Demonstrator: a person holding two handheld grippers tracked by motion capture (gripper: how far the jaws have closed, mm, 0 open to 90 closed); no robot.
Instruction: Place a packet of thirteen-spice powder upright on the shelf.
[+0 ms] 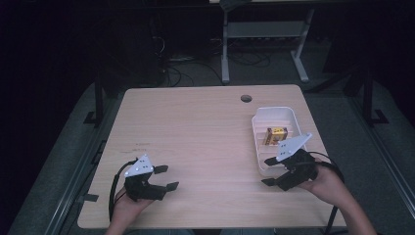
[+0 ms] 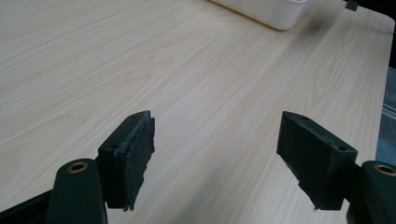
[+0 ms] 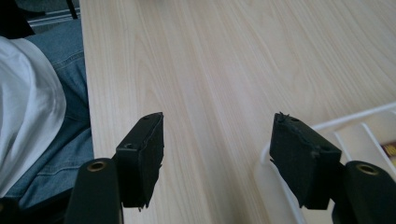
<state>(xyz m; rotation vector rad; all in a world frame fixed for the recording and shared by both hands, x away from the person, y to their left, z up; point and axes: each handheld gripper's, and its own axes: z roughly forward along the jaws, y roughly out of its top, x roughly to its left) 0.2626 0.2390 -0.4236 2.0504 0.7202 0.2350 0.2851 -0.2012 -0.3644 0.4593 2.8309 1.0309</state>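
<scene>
No lettering can be read; the print on the yellow box point(image 1: 275, 135) is blurred

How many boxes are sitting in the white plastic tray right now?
1: a small yellow and brown box lies in the middle of the white plastic tray, at the table's right side. The right gripper covers the tray's near end.

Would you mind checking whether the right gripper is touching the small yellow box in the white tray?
Apart. In the high view the right gripper sits at the near end of the white tray, with bare tray floor separating it from the yellow box.
</scene>
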